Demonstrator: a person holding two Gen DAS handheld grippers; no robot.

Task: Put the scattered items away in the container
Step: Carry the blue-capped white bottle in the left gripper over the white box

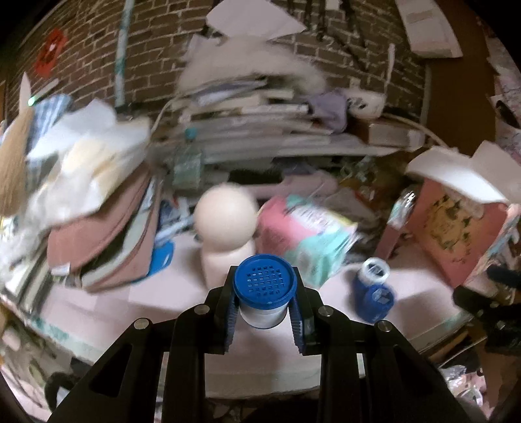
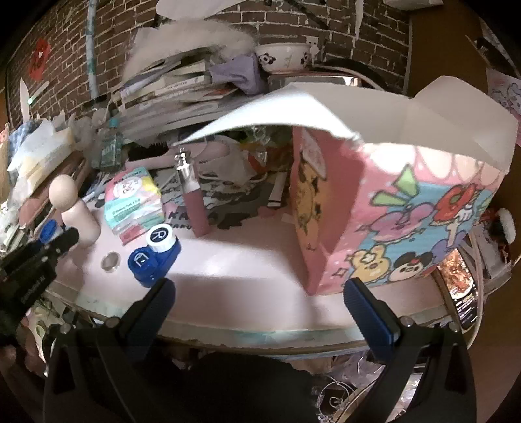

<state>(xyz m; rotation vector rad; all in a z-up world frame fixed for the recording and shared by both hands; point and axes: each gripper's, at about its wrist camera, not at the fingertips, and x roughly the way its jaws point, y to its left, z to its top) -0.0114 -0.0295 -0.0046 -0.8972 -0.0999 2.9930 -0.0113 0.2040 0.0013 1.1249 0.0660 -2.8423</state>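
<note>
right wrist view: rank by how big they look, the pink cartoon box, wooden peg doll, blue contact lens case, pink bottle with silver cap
1. pink cartoon box, by far
2. pink bottle
3. wooden peg doll
4. blue contact lens case

The last three look close in size, and their differing distances from the camera make that order unsure.

Blue-capped white vial (image 1: 264, 294) clamped upright; cartoon box (image 2: 407, 208) open.

Behind my pink tabletop (image 2: 234, 260) rises a brick wall (image 2: 202, 22). Against it leans a slumping stack of books (image 2: 172, 88), a purple cloth (image 2: 241, 76) and a panda-printed bowl (image 2: 283, 58) on top. I see folded pink cloth (image 1: 107, 234) piled left.
</note>
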